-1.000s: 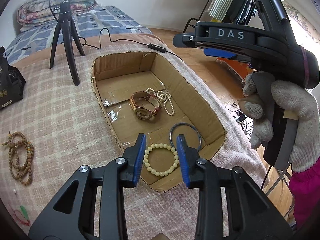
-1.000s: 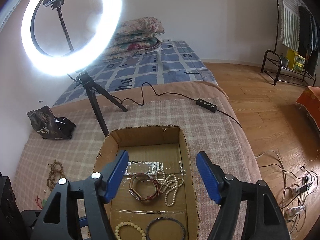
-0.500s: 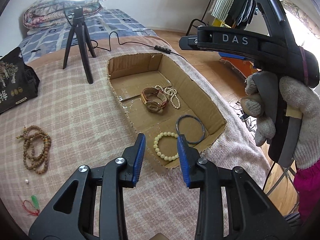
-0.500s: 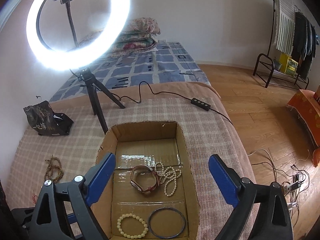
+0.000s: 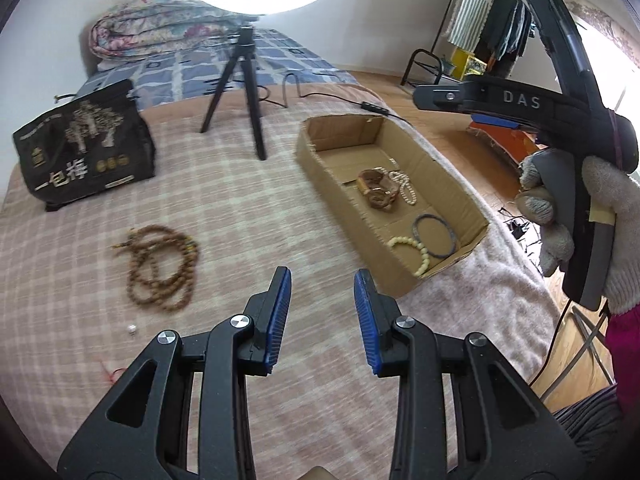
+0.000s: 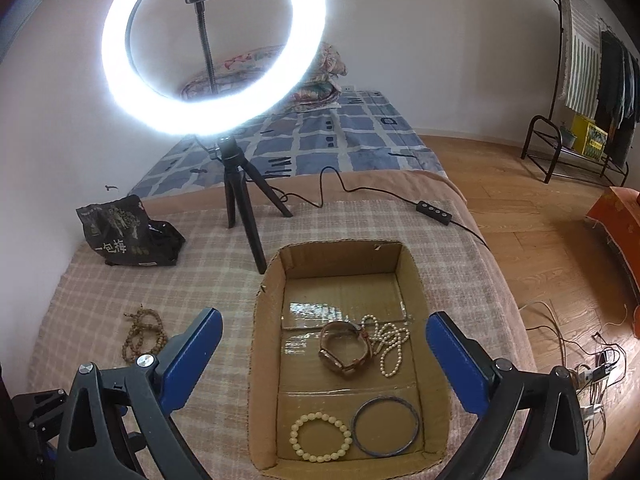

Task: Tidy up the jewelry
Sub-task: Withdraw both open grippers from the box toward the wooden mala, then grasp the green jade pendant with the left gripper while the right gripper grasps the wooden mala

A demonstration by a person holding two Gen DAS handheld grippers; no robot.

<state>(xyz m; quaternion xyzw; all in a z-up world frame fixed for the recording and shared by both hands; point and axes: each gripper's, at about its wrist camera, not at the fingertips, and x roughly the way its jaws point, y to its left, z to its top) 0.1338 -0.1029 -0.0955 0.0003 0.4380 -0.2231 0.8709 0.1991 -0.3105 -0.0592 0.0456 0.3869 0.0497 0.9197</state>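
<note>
Five pieces of jewelry show on the checked blanket [image 5: 248, 208]. Furthest left, near the blanket's left edge, lies the wooden bead strand [image 5: 160, 264], brown and matte, looped into several coils, with a tiny white bead [image 5: 131, 329] loose just below it. Behind it, toward the far left corner, stands a black printed bag [image 5: 86, 150], and the ring light tripod [image 5: 244, 92] stands near the far edge.

My left gripper [image 5: 320, 312] hangs above bare blanket, its blue pads apart with nothing between them. A second ago it was over the near end of the cardboard box [image 6: 264, 360]; it has since swung left, and the wooden strand now sits much closer to it.

In the box, toward the blanket's right edge, the brown watch [image 6: 346, 350] lies on its side in the middle with the white pearl string [image 6: 390, 342] touching its right side. At the box's near end the cream bead bracelet [image 6: 320, 436] lies just left of the dark thin bangle [image 6: 386, 426], both flat, close but apart.

My right gripper [image 6: 324, 364] hovers over the box, pads spread wide and empty, wider than a second ago. In the left view my gloved right hand [image 5: 580, 216] grips its handle.
</note>
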